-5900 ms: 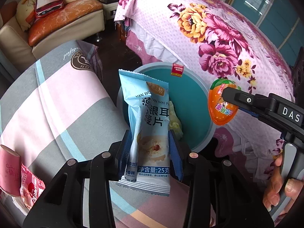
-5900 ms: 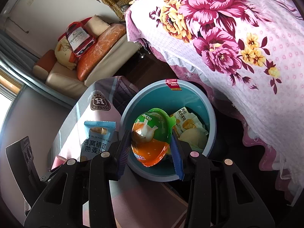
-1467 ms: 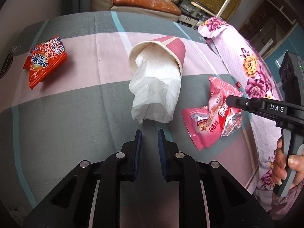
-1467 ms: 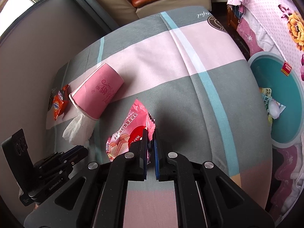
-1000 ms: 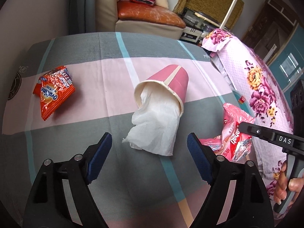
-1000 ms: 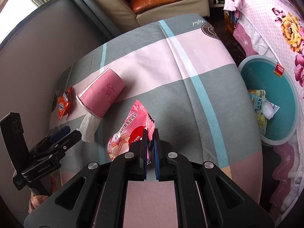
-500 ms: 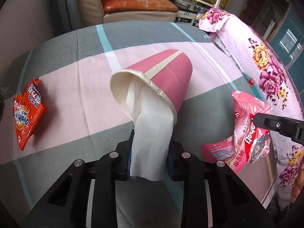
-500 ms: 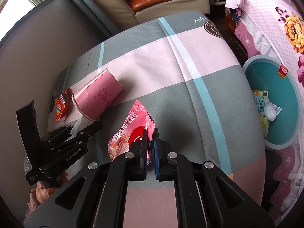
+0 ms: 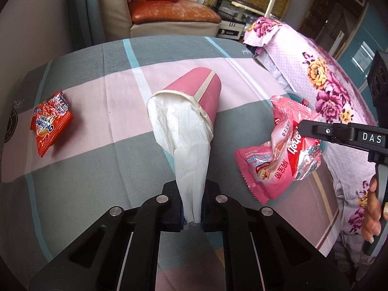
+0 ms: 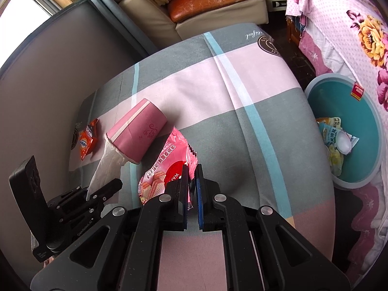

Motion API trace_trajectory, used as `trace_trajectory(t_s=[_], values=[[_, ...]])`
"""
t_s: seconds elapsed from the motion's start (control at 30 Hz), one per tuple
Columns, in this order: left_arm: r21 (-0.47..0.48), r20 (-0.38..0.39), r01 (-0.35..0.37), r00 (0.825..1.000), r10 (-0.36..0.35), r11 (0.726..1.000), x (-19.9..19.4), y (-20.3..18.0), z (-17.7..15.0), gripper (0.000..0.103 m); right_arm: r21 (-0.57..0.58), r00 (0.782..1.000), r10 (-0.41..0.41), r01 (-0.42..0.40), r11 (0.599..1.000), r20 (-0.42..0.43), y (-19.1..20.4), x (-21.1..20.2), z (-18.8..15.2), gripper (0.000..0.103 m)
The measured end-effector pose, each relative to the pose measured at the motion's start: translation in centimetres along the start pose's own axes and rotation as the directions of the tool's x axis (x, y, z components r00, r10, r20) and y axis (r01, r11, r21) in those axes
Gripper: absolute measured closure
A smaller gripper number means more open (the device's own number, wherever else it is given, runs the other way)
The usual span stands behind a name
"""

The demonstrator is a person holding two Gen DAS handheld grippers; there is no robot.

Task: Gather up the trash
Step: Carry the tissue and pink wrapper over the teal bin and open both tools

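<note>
A pink paper cup [image 9: 201, 92] lies on its side on the striped cloth, with white tissue [image 9: 186, 145] spilling from its mouth. My left gripper [image 9: 191, 194] is closing its jaws on the tail of that tissue, and the pads press on it. To the right, my right gripper [image 9: 300, 128] is shut on a crumpled pink snack wrapper [image 9: 278, 160] held just above the cloth. The right wrist view shows the same wrapper [image 10: 167, 165] pinched in the right gripper [image 10: 191, 177], with the cup [image 10: 140, 135] and the left gripper [image 10: 114, 186] to its left.
An orange snack packet [image 9: 49, 126] lies at the cloth's left side. A teal bin [image 10: 359, 131] holding several wrappers stands on the floor to the right, beside the floral-covered bed [image 9: 327, 80]. A sofa [image 9: 169, 17] sits beyond the far edge. A hand [image 9: 371, 213] grips the right handle.
My left gripper went from wide open to closed on the tissue's tail after moving in toward the cup. The right gripper kept still with the pink wrapper in it.
</note>
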State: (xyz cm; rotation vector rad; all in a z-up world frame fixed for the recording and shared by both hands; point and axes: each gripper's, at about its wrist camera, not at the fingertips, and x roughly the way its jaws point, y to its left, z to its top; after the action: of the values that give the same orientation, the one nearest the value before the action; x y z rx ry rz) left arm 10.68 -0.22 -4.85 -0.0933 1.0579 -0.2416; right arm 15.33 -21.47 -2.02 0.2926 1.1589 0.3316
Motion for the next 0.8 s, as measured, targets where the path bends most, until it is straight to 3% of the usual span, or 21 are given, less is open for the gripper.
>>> trace_trajectory(t_s=[0.17, 0.53, 0.8], values=[[-0.033, 0.014, 0.048, 0.999, -0.048, 0.998, -2.0, -0.3, -0.5, 0.094, 0.001, 1.0, 0.015, -0.015, 1.0, 0.023, -0.2, -1.3, -0.5, 0.097], [0.032, 0.101, 0.094, 0.99, -0.097, 0.995, -6.8, -4.6, 0.7, 0.094, 0.041, 0.992, 0.042, -0.047, 0.998, 0.12, -2.3, -5.7, -0.5, 0.097], [0.098, 0.081, 0.089, 0.992, -0.097, 0.991, -4.5, -10.0, 3.1, 0.094, 0.112, 0.976, 0.016, -0.041, 0.993, 0.217, -6.8, -9.4, 0.2, 0.097]])
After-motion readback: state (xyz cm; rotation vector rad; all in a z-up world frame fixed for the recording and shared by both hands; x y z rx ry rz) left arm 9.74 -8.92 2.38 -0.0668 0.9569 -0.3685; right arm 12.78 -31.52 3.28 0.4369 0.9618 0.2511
